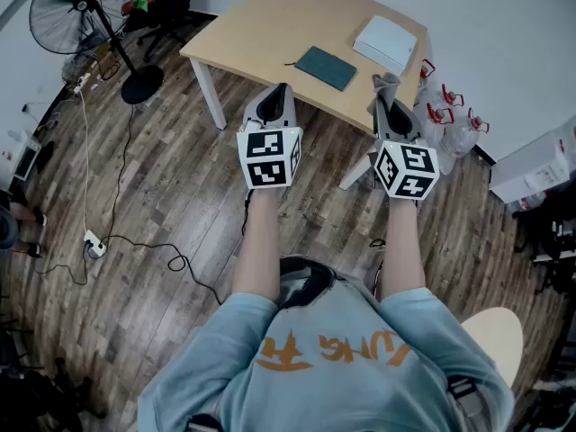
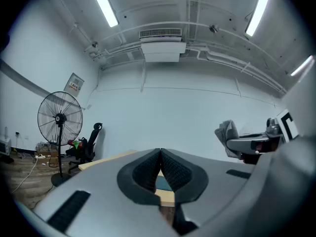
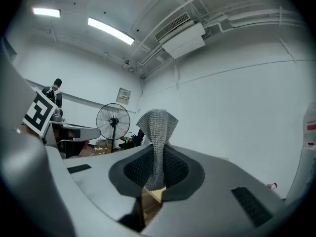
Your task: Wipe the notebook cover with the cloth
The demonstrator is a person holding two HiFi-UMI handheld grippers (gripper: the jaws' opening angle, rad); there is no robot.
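Note:
A dark teal notebook (image 1: 326,67) lies flat near the middle of the light wooden table (image 1: 261,25). My left gripper (image 1: 282,89) is held in the air in front of the table's near edge, its jaws shut with nothing between them (image 2: 160,154). My right gripper (image 1: 387,94) is level with it to the right and is shut on a grey knitted cloth (image 3: 156,132), which sticks up past the jaw tips (image 1: 385,83). Both grippers are short of the notebook and point toward the table.
A white flat box (image 1: 385,42) lies at the table's far right. A standing fan (image 1: 90,7) and an office chair (image 1: 162,3) are left of the table. Water bottles (image 1: 445,115) stand on the floor at right. Cables and a power strip (image 1: 94,243) trail over the wooden floor.

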